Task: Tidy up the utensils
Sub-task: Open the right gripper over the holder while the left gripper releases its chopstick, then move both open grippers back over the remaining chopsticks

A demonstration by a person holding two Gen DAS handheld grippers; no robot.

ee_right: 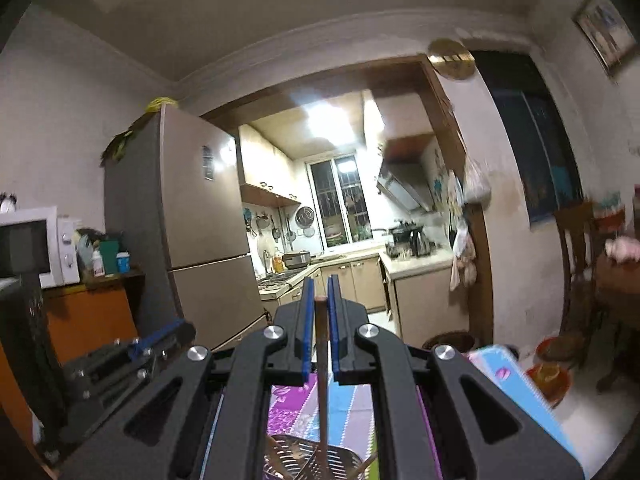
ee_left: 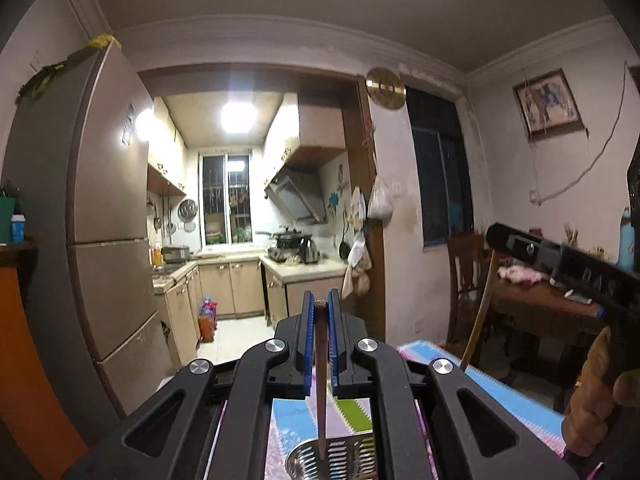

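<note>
Two grippers, each clamped on one chopstick above a metal holder.

The table (ee_left: 516,392) wears a patterned cloth in pink, green and blue, and the slotted metal utensil holder (ee_left: 340,458) stands on it near the edge closest to the cameras. The left gripper (ee_left: 320,300) has its blue-padded fingers closed on a dark brown chopstick (ee_left: 321,380) hanging tip-down over the holder. The right gripper (ee_right: 321,298) grips a paler chopstick (ee_right: 322,408) whose lower end reaches into the holder, where other sticks lean.

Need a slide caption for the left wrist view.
Left gripper jaws shut on a dark chopstick above the metal utensil holder.
</note>
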